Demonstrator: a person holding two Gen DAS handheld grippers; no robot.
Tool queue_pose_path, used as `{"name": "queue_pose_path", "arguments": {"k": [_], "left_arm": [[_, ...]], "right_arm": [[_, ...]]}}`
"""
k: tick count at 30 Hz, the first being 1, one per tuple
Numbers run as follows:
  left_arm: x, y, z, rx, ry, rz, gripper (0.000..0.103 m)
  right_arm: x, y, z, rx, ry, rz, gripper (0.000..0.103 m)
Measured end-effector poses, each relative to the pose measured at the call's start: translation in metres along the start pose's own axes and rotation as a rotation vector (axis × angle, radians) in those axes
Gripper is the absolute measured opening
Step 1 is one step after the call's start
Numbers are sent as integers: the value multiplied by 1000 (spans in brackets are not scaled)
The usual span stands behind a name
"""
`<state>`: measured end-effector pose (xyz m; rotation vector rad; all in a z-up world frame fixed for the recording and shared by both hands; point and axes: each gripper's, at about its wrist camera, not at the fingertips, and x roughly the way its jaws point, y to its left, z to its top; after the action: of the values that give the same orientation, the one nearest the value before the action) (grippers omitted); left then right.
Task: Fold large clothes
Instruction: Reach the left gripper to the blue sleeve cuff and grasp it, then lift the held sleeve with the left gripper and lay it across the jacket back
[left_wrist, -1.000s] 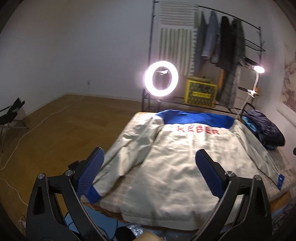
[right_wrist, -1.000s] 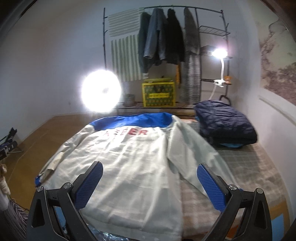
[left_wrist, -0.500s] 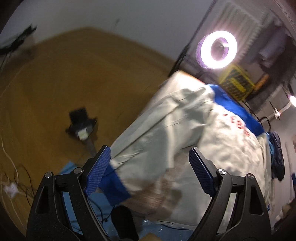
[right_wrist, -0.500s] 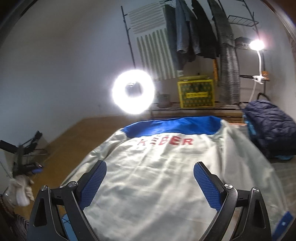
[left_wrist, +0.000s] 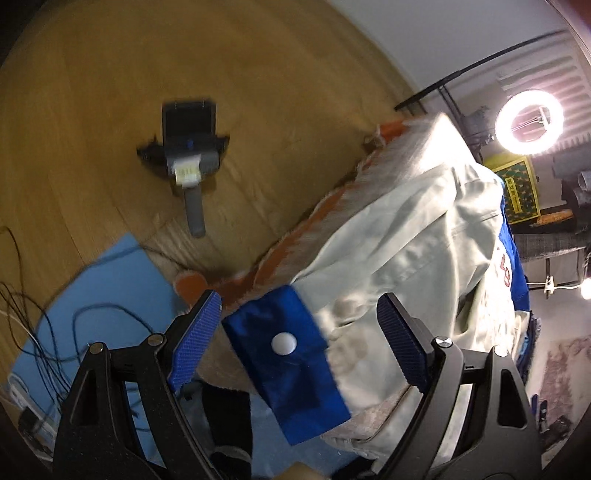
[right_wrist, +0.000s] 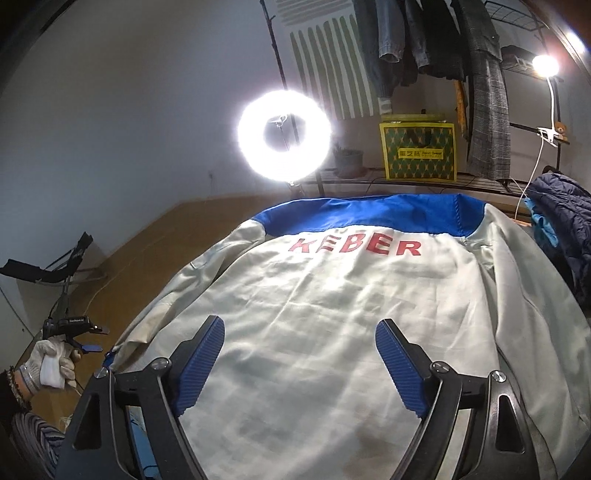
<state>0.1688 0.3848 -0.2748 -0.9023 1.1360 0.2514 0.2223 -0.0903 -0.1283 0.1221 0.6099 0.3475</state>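
I see the pale KEBER jacket (right_wrist: 351, 314) spread back-up, blue cuff (left_wrist: 284, 354) between my left hand-held gripper's (left_wrist: 299, 347) parted jaws; right hand-held gripper (right_wrist: 299, 365), just narrowing, empty.

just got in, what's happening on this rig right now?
A person with a gripper in each hand is starting to fold a pale jacket with a blue yoke, spread back-up on a table. The left gripper hangs open above the blue cuff of one sleeve at the table's edge. The right gripper hangs above the jacket's back; its jaws have just been closing but stand open. Nothing is gripped or folded yet.
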Motion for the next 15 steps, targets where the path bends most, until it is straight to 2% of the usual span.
{"name": "queue_pose_path", "arguments": {"k": [3,5,7,8,9,10,12,13,15], "left_arm": [[14,3,-4,-7,54,-11,89],[15,1,-6,0,62,-33,88],[12,-3,-6,15,45,-40,73],[8,-5,-6,22,33,-33,69],[5,-6,-6,27,20,-25,59],[2,-7,-6,34,8,-18,41],[-1,-6,-4,43,-3,-12,16],[-5,-6,-4,45,-18,-11,9],[-11,-7,-4,55,-42,-19,4]], "right_arm": [[6,3,0,-13,7,3,86],[8,5,0,-18,9,2,86],[8,7,0,-20,7,-3,86],[9,8,1,-21,5,-6,86],[9,9,1,-23,4,-8,86],[9,10,1,-26,3,-9,86],[8,11,1,-28,2,-10,86],[9,11,1,-29,2,-11,86],[9,12,1,-32,-1,-13,86]]}}
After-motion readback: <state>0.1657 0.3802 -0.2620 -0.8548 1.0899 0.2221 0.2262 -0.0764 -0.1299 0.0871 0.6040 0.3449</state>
